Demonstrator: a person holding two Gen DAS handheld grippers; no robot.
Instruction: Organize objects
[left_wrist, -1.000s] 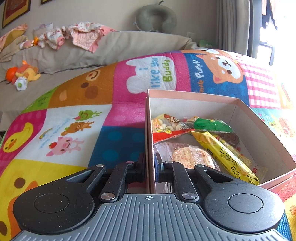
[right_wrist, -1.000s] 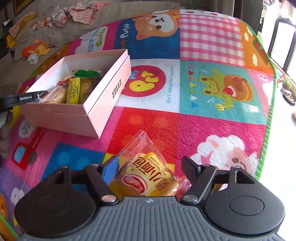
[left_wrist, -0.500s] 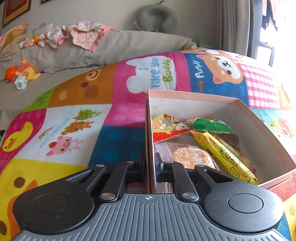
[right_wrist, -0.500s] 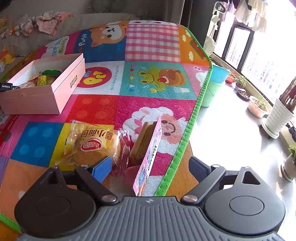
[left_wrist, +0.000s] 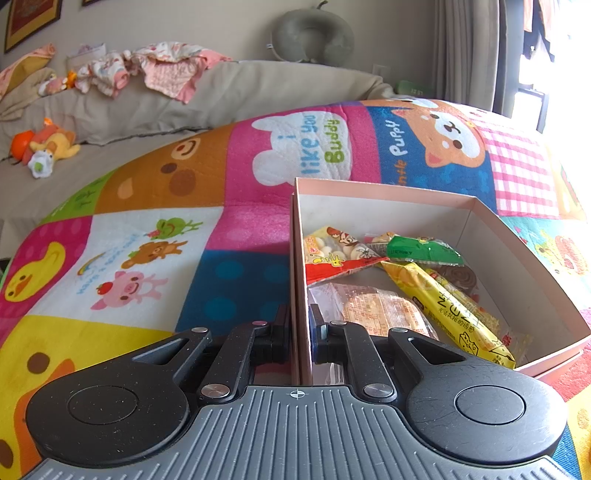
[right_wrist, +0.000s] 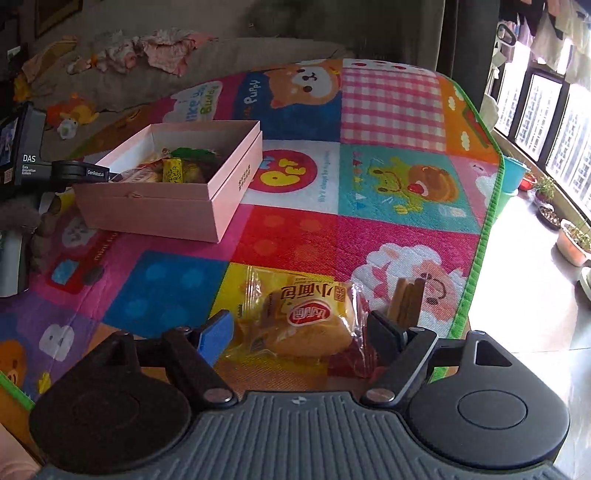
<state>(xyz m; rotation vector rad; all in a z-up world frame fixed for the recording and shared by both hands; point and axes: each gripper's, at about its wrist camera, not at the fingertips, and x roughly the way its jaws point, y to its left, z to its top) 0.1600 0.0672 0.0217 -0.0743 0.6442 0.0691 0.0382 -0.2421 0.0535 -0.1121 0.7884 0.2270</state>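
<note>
Snacks are being gathered off a bright patchwork play mat (right_wrist: 388, 110) into a pink cardboard box (right_wrist: 177, 210), and both hands have a part in it. The left tongs (left_wrist: 300, 334) are pinched tight on the near wall of the box, one finger outside and one inside, which I take to be a way of keeping the light box from sliding on the soft mat while things are dropped in. Already inside lie a long yellow bar (left_wrist: 448, 314) with printing too small for me to read, a green packet (left_wrist: 424, 251), a clear-wrapped biscuit (left_wrist: 373, 308) and a red-and-yellow cartoon packet (left_wrist: 332, 254).

The right tongs (right_wrist: 301, 330) sit well away from the box, near the mat's green edge, with a wrapped bread bun (right_wrist: 306, 321) lying between their fingers. The jaws are fairly wide and closing in, but the pads do not look pressed on the wrapper yet. Its yellow wrapper carries a red oval logo and the characters 小面包, upside down from here. Just beside it stand some brown biscuit sticks (right_wrist: 408, 301), probably next in line.

Readable on the mat: "i like you Buddy" on the cloud patch, "Puppy" by the dog, "Pet" in a red circle. A dark device (right_wrist: 26, 158) beyond the box is marked "DAS".
</note>
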